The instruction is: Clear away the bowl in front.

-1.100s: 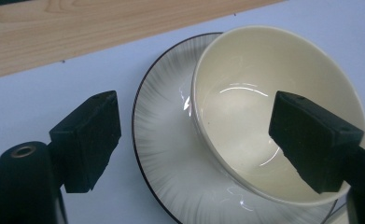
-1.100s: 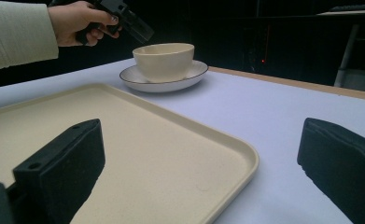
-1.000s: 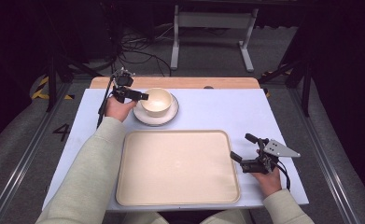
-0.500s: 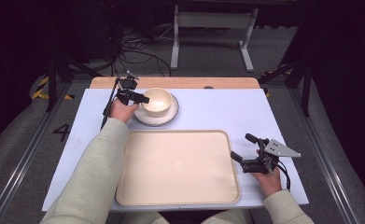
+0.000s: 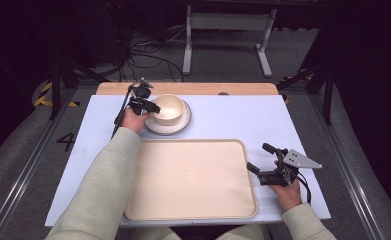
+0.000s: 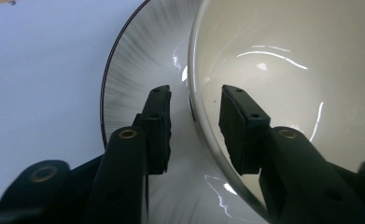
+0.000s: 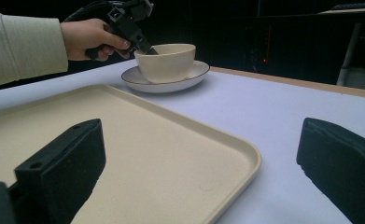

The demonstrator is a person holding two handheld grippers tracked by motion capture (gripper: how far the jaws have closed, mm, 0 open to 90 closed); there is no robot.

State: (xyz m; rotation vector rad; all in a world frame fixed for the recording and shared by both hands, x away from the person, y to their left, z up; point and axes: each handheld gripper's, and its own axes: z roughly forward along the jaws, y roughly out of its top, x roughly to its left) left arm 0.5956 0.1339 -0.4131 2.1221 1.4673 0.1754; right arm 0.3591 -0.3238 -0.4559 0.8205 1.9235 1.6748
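Tabletop: left gripper (image 5: 150, 106) fingers nearer bowl (image 5: 168, 108) rim.

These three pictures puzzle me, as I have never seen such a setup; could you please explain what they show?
A person sits at a table holding a hand-held two-jaw gripper in each hand; there is no robot arm. The high view looks down from above the person. The other two come from cameras riding on each gripper, looking along its black jaws.

On the table lie a large beige tray and a cream bowl standing on a saucer.

The left gripper has just been closing over the bowl's rim, one jaw inside and one outside; a gap still shows beside each pad, so it does not yet grip. The right gripper rests open beside the tray, holding nothing.
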